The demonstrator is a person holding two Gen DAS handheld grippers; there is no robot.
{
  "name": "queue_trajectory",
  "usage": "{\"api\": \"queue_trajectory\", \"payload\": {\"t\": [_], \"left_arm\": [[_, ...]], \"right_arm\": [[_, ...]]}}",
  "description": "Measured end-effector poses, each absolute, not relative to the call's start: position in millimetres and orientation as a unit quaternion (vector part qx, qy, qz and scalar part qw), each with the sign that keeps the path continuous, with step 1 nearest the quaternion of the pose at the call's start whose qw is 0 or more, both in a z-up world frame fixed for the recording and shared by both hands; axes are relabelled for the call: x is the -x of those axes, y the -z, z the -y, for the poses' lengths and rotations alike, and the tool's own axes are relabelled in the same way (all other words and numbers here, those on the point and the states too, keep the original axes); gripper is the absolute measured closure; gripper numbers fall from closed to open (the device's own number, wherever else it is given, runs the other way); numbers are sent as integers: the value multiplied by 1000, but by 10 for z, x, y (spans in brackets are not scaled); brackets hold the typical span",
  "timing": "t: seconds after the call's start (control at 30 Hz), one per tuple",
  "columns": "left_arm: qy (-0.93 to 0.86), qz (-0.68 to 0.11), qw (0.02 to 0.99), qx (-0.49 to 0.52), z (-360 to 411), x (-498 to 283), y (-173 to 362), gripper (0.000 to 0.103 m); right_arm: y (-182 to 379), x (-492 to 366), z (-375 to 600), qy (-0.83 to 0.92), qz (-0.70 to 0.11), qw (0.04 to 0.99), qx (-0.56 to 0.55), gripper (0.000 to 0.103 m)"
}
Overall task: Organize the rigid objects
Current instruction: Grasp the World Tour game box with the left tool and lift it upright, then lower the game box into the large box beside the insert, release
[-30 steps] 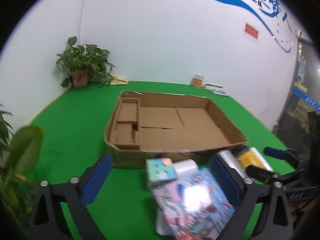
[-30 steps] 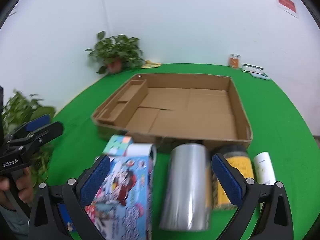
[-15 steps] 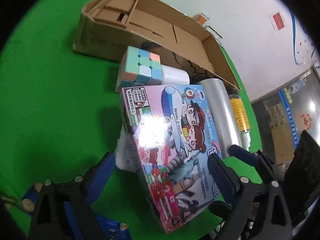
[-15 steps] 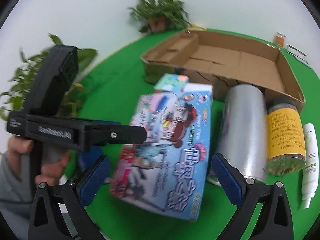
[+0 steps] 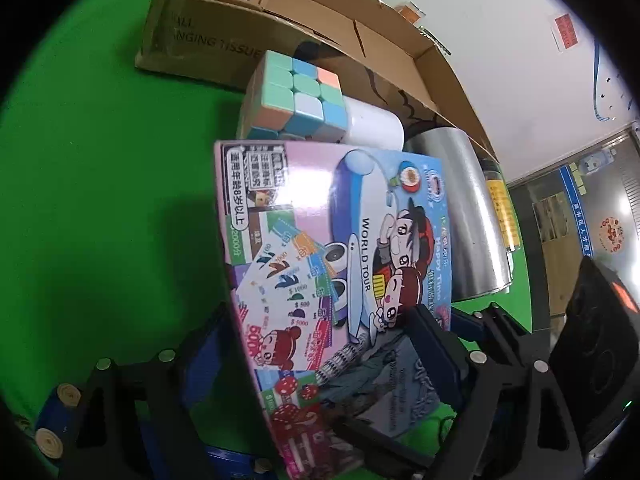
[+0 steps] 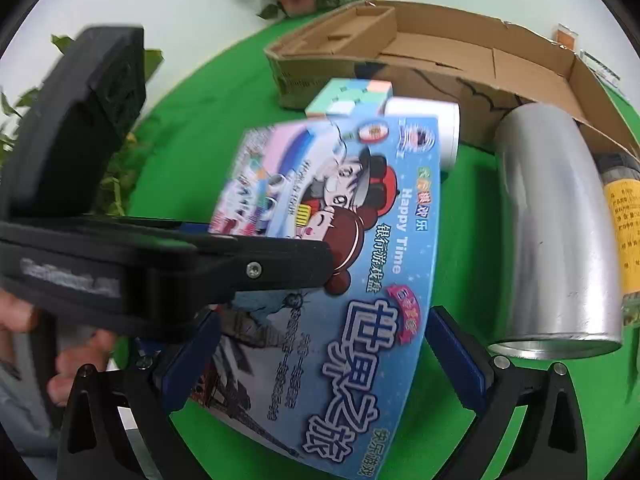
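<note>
Two hand-held grippers, left (image 5: pixel 320 344) and right (image 6: pixel 320 356), jaws apart astride game box (image 5: pixel 336 240), left's just narrowing.

The game box (image 5: pixel 340 248) hides most of the white jar (image 5: pixel 374 126). Its near end runs off the picture's bottom edge. The yellow-labelled jar (image 6: pixel 622 236) is cut off at the right.

Both wrist views steep, close over game box (image 5: pixel 336 240); shared: cardboard tray (image 6: pixel 460 56); right view slightly blurred, probably nearer.

Left claw (image 5: pixel 320 356) pitched down, jaws wide (just been closing slightly), blue pads (image 5: pixel 434 344) not visibly pressing. Right claw (image 6: pixel 320 356) also pitched down, jaws spread. Person's hand (image 6: pixel 60 364) at 8 o'clock on the left claw's handle.
</note>
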State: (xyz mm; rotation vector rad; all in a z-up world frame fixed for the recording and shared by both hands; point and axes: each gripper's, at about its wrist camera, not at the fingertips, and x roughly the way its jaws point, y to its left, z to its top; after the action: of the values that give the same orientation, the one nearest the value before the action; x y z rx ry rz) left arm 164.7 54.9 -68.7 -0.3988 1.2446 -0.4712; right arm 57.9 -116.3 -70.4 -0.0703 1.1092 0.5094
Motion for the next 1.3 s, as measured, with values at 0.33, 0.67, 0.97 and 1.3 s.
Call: {"api": "queue_trajectory", "payload": {"t": [0.33, 0.67, 0.97, 1.3], "left_arm": [[216, -531, 803, 164, -581, -1354, 526, 26], [208, -400, 888, 89, -450, -968, -471, 26], [218, -340, 912, 64, -224, -1137, -978, 26], [222, -339, 912, 59, -92, -1620, -1082, 26]], "right_arm": [[612, -529, 1373, -220, -502, 836, -13, 2], [-316, -336, 1726, -215, -380, 899, -40, 7], [-912, -432, 2007, -197, -324, 924, -51, 7], [-1054, -1057, 1873, -189, -327, 924, -58, 7]]}}
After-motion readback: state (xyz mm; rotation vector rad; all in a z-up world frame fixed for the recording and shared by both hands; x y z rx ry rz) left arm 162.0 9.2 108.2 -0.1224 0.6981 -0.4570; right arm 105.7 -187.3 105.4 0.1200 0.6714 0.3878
